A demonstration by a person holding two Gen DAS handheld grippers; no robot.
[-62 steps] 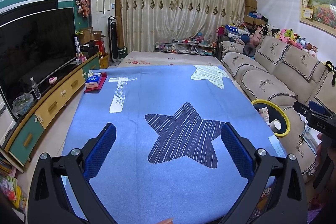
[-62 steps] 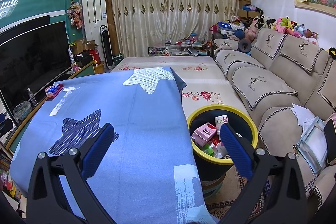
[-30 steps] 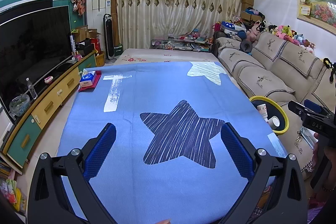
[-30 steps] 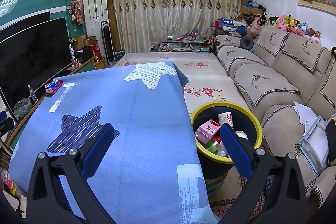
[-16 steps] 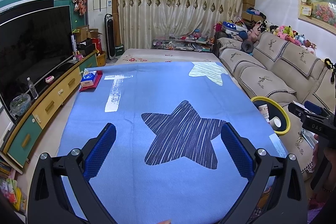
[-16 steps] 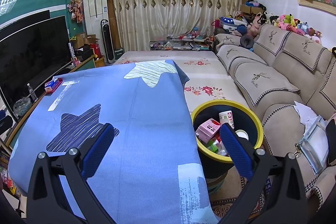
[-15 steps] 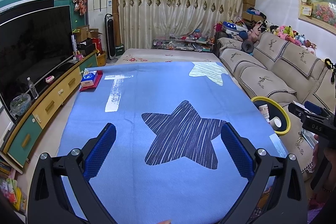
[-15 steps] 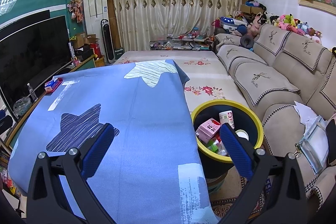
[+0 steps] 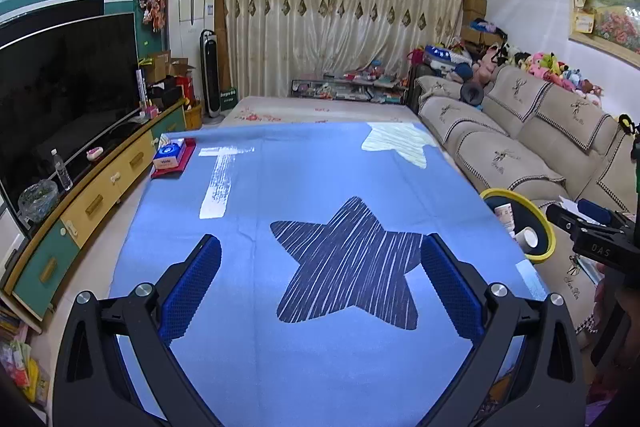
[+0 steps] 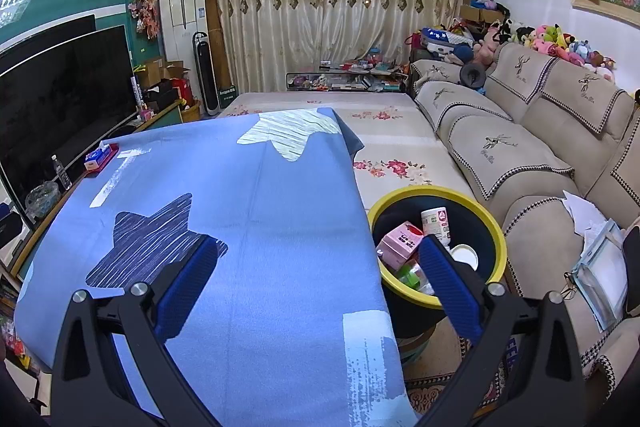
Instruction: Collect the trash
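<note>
We hold our left gripper (image 9: 320,267) and right gripper (image 10: 316,267) with jaws spread wide and empty above the blue star-patterned cloth (image 9: 320,179). The yellow-rimmed bin (image 10: 496,227) stands just beside the cloth's right edge, near the sofa (image 10: 520,163), holding a pink carton (image 10: 400,239), a white bottle (image 10: 436,221) and other trash.

Bin (image 10: 496,227) contents partly hidden.
</note>
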